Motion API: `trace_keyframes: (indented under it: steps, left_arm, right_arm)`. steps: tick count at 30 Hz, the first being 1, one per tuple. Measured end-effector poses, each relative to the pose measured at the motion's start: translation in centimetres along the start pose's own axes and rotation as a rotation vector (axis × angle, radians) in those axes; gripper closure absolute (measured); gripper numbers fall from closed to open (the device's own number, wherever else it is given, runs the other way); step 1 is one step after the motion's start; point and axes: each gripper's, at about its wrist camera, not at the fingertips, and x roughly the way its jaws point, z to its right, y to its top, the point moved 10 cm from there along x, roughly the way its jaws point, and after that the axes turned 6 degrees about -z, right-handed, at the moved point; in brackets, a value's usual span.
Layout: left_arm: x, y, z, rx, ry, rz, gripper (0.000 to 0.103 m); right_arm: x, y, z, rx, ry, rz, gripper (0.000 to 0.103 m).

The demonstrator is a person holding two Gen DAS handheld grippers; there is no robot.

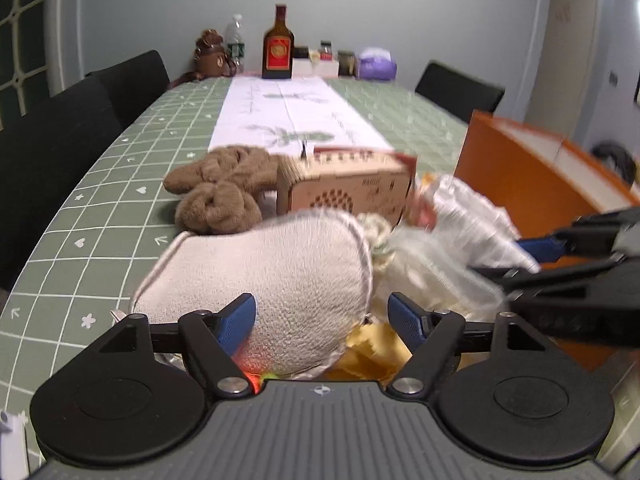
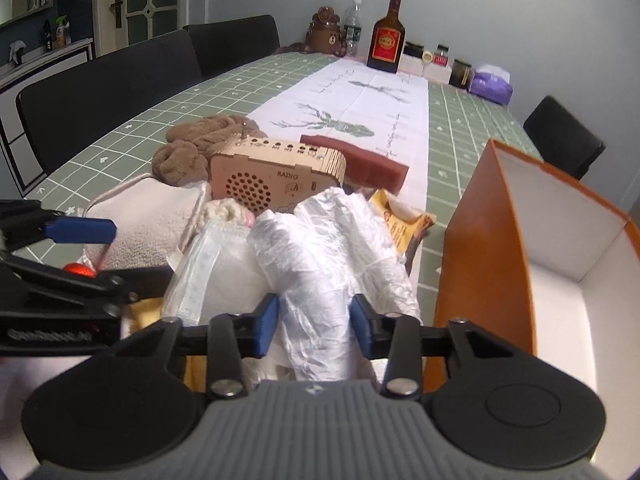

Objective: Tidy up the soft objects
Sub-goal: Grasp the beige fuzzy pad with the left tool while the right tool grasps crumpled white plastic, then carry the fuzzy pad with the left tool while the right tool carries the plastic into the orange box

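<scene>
Seemingly, right tongs (image 2: 314, 326) pinch plastic bag (image 2: 332, 240) beside box (image 2: 480, 248).

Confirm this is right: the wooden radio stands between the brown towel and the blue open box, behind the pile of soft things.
One thing is wrong: the open box is orange outside and white inside, not blue. The right wrist view shows it. The wooden radio and the brown towel sit as you say.
</scene>
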Motion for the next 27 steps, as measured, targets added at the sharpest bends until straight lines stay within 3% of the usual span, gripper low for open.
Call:
trace_keyframes:
  steps: [3, 5, 8, 14, 20, 27]
  left_arm:
    - [0.8, -0.5, -0.3, 0.014, 0.052, -0.016, 0.015]
    - [0.8, -0.7, -0.5, 0.006, 0.040, -0.018, 0.019]
    - [0.5, -0.7, -0.5, -0.005, 0.013, -0.022, 0.040]
    - [-1.2, 0.5, -0.9, -0.022, -0.023, 0.017, 0.069]
    - [-3.4, 2.4, -1.9, -0.030, 0.003, 0.076, 0.082]
    - [-7.0, 5.1, -2.3, -0.017, 0.045, 0.174, 0.087]
  right_arm:
    - [0.6, -0.6, 0.2, 0.043, 0.040, -0.030, 0.082]
    - [0.7, -0.8, 0.2, 0.063, 0.059, -0.034, 0.086]
    - [0.3, -0.7, 0.3, 0.067, 0.059, -0.016, 0.089]
    - [-1.4, 0.1, 0.8, 0.066, 0.056, 0.031, 0.090]
    - [-3.1, 1.4, 1.8, 0.058, 0.037, 0.088, 0.091]
    - [-6.4, 3.5, 2.3, 0.025, 0.020, 0.168, 0.092]
